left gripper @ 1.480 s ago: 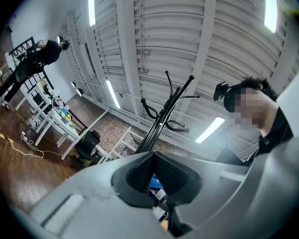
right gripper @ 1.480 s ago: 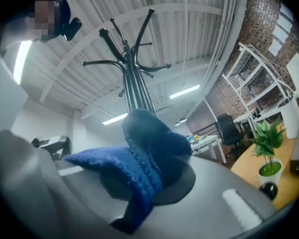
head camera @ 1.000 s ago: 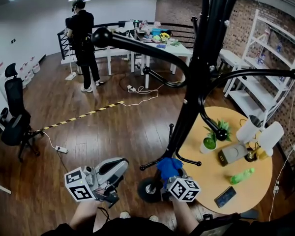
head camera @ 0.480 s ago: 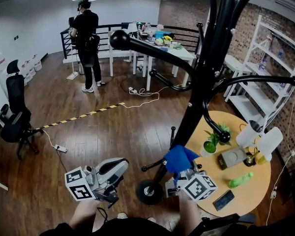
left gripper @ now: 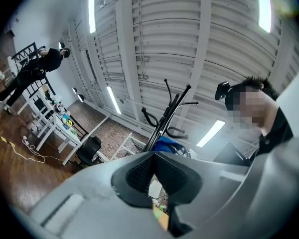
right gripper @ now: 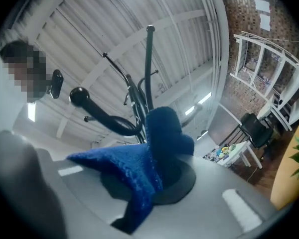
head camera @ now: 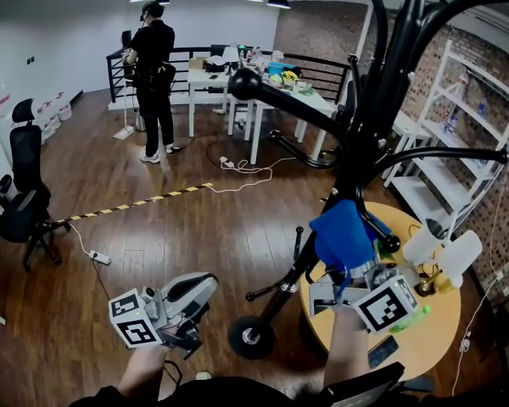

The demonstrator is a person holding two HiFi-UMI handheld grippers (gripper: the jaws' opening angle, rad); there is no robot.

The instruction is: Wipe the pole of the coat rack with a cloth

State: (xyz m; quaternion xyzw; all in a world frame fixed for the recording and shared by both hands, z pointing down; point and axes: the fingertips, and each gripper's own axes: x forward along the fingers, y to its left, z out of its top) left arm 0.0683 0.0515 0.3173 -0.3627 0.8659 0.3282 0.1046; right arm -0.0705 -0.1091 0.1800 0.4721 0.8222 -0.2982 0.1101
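Head view: coat rack (head camera: 353, 155), black, with curved hooks; its pole (head camera: 322, 214) slants down through the frame to a round base (head camera: 252, 337) on the wood floor. Blue cloth (head camera: 343, 234) bunched over a stretch of the pole below the lowest hooks. Right gripper (head camera: 354, 285) directly under the cloth, above the edge of a round wooden table (head camera: 445, 333). Left gripper (head camera: 185, 310) low at the left, well apart from the rack, pointing across the floor. Person in black (head camera: 155, 70) standing at the far end beside a white table (head camera: 276, 91). Office chair (head camera: 21, 197) at the left wall; white shelving (head camera: 462, 121) at the brick wall.

Left gripper view: jaws pressed together pad to pad, nothing between them. Rack and cloth show small beyond the tips, under a ribbed ceiling.

Right gripper view: jaws clenched on the cloth, one fold spilling out to the left, another rising in a rounded lump in front of the pole. Whether the cloth touches the pole cannot be told here.
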